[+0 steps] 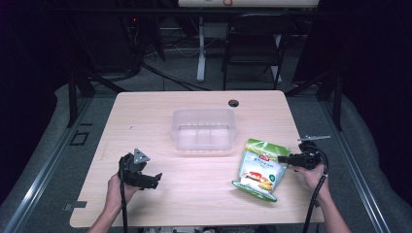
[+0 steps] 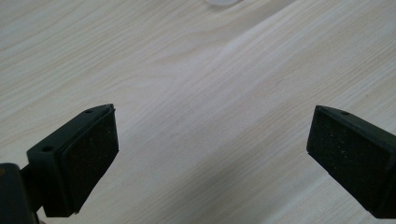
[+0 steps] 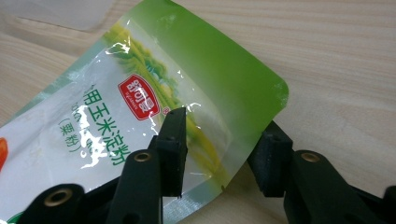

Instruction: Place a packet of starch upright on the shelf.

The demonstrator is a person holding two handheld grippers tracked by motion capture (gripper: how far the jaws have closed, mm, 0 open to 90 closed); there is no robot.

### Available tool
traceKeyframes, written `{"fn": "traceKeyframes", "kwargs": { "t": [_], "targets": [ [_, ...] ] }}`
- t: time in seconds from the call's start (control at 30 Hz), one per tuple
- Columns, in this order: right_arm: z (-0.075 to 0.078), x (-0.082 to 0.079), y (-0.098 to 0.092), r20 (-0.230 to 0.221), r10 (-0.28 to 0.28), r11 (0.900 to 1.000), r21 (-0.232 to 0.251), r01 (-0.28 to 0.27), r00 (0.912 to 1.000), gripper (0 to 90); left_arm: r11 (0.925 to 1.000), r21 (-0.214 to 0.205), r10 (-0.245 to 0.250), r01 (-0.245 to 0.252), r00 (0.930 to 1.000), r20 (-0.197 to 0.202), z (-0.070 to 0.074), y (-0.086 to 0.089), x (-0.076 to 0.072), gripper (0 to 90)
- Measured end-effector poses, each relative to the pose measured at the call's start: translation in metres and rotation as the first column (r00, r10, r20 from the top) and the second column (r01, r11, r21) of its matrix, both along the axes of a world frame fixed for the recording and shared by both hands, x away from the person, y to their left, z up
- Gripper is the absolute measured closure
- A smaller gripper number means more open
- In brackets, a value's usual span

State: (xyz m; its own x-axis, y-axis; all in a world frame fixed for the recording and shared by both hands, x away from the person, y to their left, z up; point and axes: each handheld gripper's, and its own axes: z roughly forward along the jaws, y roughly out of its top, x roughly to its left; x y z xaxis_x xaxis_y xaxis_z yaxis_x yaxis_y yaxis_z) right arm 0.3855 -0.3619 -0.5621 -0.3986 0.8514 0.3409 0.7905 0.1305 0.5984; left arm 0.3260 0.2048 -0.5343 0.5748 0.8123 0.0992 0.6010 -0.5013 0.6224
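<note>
Nearest the high view, at the desk's (image 1: pixel 194 204) near edge: left gripper (image 1: pixel 151 180), fingers (image 2: pixel 91 149) spread wide over bare wood, gripping nothing. Right gripper (image 1: pixel 287 158), near the right edge: fingers (image 3: pixel 173 140) parted astride the corner of a food pouch (image 1: pixel 260 169), one above it, one beneath, not pressing. Pouch glossy, green-topped, white-bodied, with red logo and food picture, lying flat near the desk's right edge. Clear plastic container (image 1: pixel 204 128), empty, at desk centre toward the far edge. Pale wood-grain surface; dark room, chair (image 1: pixel 252 46) beyond.

Glossy green-and-white food pouch (image 1: pixel 259 169) — sealed, lying flat on the table's right side.
</note>
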Motion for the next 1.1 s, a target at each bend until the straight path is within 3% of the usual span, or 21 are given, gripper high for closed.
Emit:
{"fn": "traceKeyframes", "kwargs": {
  "t": [0.13, 0.23, 0.4, 0.6, 0.9, 1.1],
  "targets": [
    [0.002, 0.000, 0.003, 0.002, 0.005, 0.9999, 0.015, -0.005, 1.0000, 82.3, 1.0000, 0.000, -0.002, 0.002, 1.0000, -0.001, 0.000, 0.000, 0.000, 2.0],
    [0.004, -0.001, 0.005, 0.004, 0.007, 1.0000, 0.002, -0.007, 1.0000, 89.1, 1.0000, -0.005, 0.001, -0.001, 1.0000, 0.001, 0.000, 0.000, 0.000, 2.0],
    [0.010, -0.005, 0.003, -0.019, -0.004, 1.0000, 0.003, 0.004, 0.9998, 89.9, 0.9999, -0.008, 0.010, -0.010, 0.9999, 0.008, -0.001, 0.001, 0.000, 1.9],
    [0.026, -0.015, -0.001, -0.007, -0.023, 0.9979, 0.061, 0.024, 0.9997, 90.0, 0.9998, -0.014, 0.012, -0.012, 0.9999, -0.004, -0.001, 0.003, 0.001, 1.9],
    [0.060, -0.027, 0.000, 0.055, -0.046, 0.9896, 0.139, 0.038, 0.9974, 90.0, 0.9998, -0.017, 0.014, -0.014, 0.9999, -0.005, -0.001, 0.004, 0.001, 1.7],
    [0.078, -0.036, 0.007, 0.085, -0.025, 0.9893, 0.145, 0.012, 0.9961, 90.0, 0.9999, -0.012, 0.010, -0.010, 0.9999, -0.008, -0.001, 0.003, 0.001, 1.6]
  ]
}}
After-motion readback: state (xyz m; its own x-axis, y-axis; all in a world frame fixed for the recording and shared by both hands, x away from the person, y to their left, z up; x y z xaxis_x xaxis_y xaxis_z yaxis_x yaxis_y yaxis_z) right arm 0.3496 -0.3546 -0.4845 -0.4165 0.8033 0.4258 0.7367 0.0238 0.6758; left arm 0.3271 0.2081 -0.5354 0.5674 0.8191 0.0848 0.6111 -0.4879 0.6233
